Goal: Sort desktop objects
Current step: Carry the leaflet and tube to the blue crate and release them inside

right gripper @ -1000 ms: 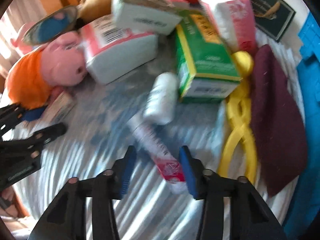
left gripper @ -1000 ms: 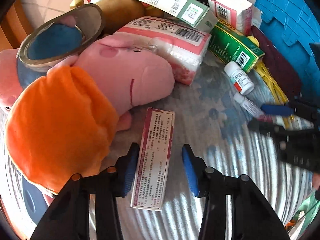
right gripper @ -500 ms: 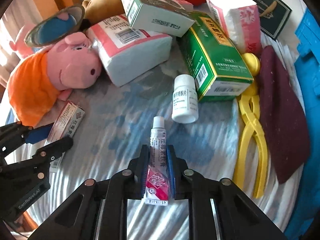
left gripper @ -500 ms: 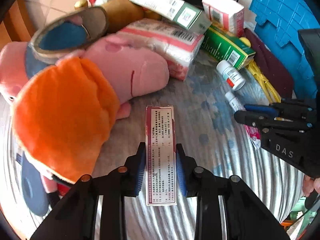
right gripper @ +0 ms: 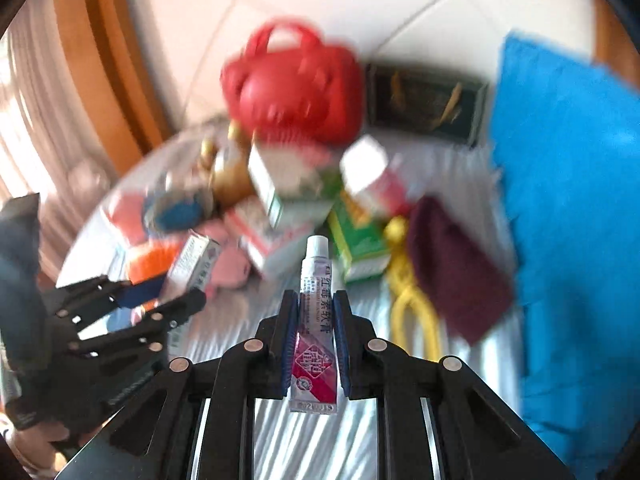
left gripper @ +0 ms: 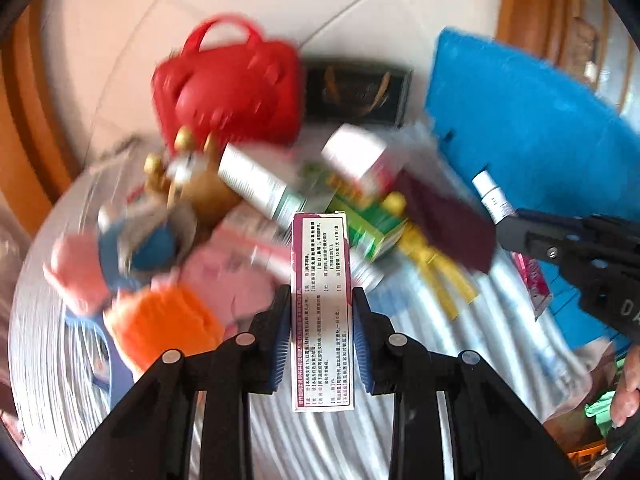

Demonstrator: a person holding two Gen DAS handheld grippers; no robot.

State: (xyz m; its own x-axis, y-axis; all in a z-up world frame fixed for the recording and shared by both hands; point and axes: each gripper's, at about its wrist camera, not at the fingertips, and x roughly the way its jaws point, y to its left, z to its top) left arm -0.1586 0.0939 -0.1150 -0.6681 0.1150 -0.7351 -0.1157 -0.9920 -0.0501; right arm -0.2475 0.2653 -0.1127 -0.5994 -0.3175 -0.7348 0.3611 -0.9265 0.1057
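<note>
- Above the red bag [left gripper: 228, 84] side of the bench [left gripper: 304, 440], left hand-held gripper [left gripper: 321, 334] clamps a medicine box [left gripper: 322, 312].
- Right hand-held gripper [right gripper: 316, 342] pinches an ointment tube [right gripper: 316, 320]; the blurred pile behind is probably boxes.

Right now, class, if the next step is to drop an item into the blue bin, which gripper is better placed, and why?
Probably the right gripper: it holds the ointment tube and the blue bin lies on its side. The left gripper, clamping the medicine box, is farther across.
</note>
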